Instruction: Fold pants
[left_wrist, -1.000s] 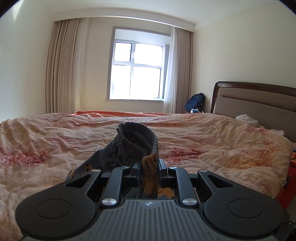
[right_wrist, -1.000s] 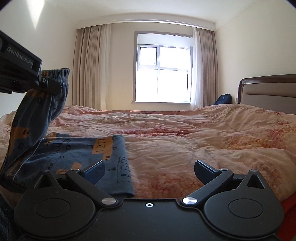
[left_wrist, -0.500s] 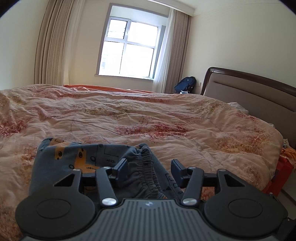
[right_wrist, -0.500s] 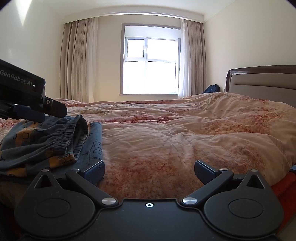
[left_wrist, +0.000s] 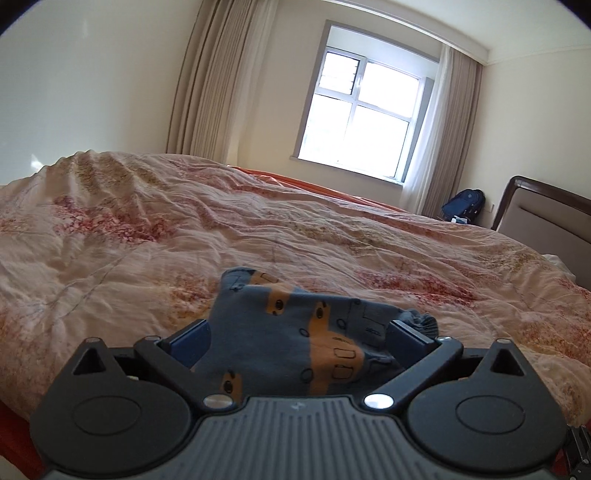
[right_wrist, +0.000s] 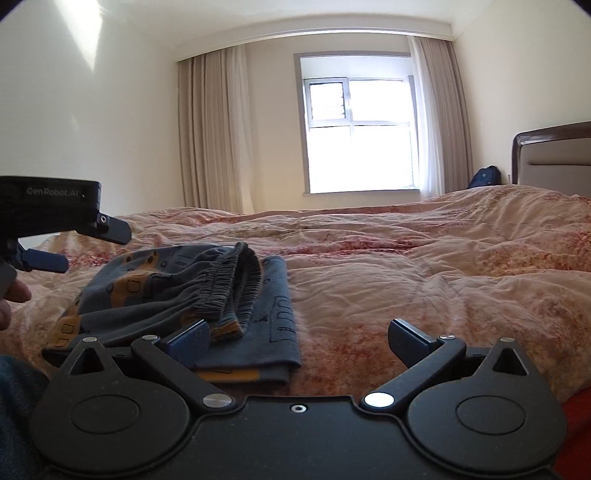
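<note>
Bedroom light pours through the window (right_wrist: 360, 134) between pale curtains (right_wrist: 210, 129), and a rumpled floral quilt (right_wrist: 424, 266) covers the whole bed, with a padded headboard (right_wrist: 554, 155) off to the right and a dark backpack (left_wrist: 463, 201) on the floor under the window. Down on the near edge of that quilt lie the pants (right_wrist: 192, 291), blue-grey with an orange print, folded into a compact stack, the gathered elastic waistband (right_wrist: 236, 284) doubled over on top. The left gripper (left_wrist: 297, 334) hovers just above the bundle, both fingers spread wide, nothing pinched between them; from the right wrist view it hangs in the air at the left edge, clear of the fabric. The right gripper (right_wrist: 299, 336) sits low at the bed's edge, jaws also parted wide and empty, its left finger (right_wrist: 188, 341) in front of the folded stack's near corner — touching or not, cannot be told. A person's fingers (right_wrist: 14, 295) show at the far left.
</note>
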